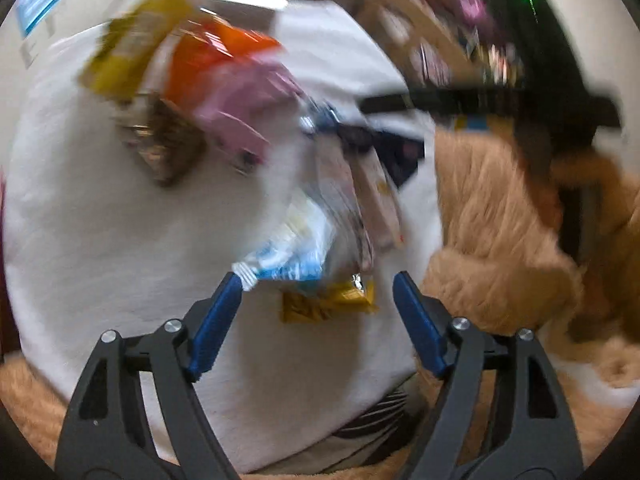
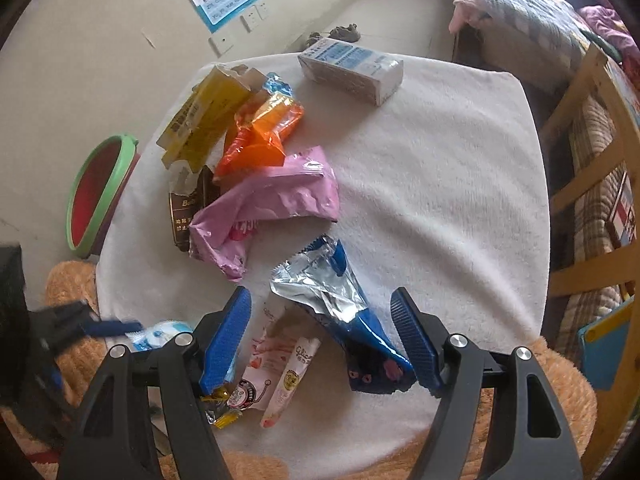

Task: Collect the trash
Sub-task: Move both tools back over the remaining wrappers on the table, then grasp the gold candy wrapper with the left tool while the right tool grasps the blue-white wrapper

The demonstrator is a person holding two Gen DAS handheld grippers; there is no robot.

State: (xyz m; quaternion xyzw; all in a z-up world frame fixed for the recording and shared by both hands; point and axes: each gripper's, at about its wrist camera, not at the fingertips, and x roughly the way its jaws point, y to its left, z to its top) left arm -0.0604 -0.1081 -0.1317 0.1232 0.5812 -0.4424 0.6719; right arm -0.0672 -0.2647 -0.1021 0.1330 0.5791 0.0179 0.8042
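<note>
Both tongs gape, holding nothing: right tongs (image 2: 320, 334) straddle the blue wrapper (image 2: 344, 304), lined up to pinch; left tongs (image 1: 318, 316) hover over a white-blue packet (image 1: 288, 258).

Crumpled pink wrapper (image 2: 272, 204) mid-cloth, orange wrapper (image 2: 262, 132) at its 12 o'clock, torn yellow packet (image 2: 204, 120) at 11, dark brown wrapper (image 2: 188, 208) at 9, torn-open silver-and-blue foil bag (image 2: 340, 300) at 5, pale stick sachet (image 2: 292, 380) beside it
</note>
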